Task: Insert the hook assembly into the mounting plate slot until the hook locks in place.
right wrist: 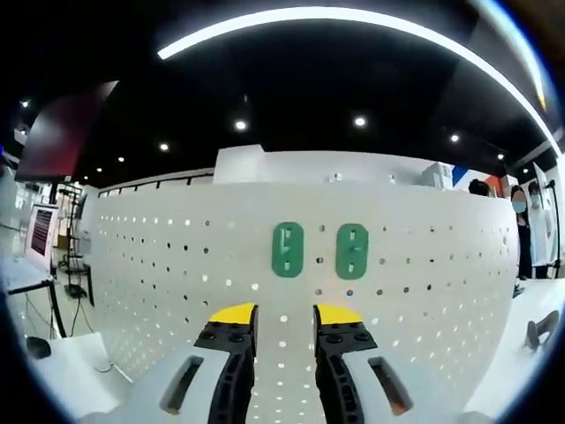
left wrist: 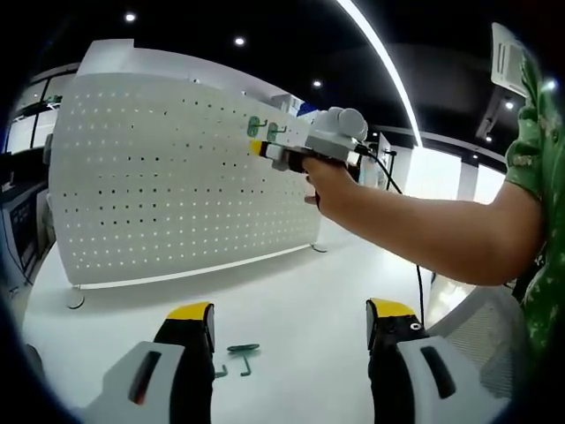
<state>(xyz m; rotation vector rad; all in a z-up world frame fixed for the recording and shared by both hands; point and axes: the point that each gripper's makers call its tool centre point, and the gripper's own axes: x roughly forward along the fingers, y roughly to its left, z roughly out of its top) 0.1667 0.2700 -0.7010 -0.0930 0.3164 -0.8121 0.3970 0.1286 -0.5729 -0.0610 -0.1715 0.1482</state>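
Facing the pegboard [right wrist: 300, 291], right gripper [right wrist: 284, 318] sits just below two green mounting plates [right wrist: 288, 249], jaws narrowly parted, empty. Green hooks [left wrist: 240, 357] lie on the bench [left wrist: 300, 300] by left gripper [left wrist: 291, 320] (jaws wide, empty). Grab a hook first, align squarely with a slot. Right forearm [left wrist: 415, 225] extended, raised.

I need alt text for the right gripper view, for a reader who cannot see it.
Two green hook plates sit side by side on a white perforated board, straight ahead of the right gripper. Its yellow-tipped jaws are a little apart and hold nothing. Ceiling lights glow above in a dark room.
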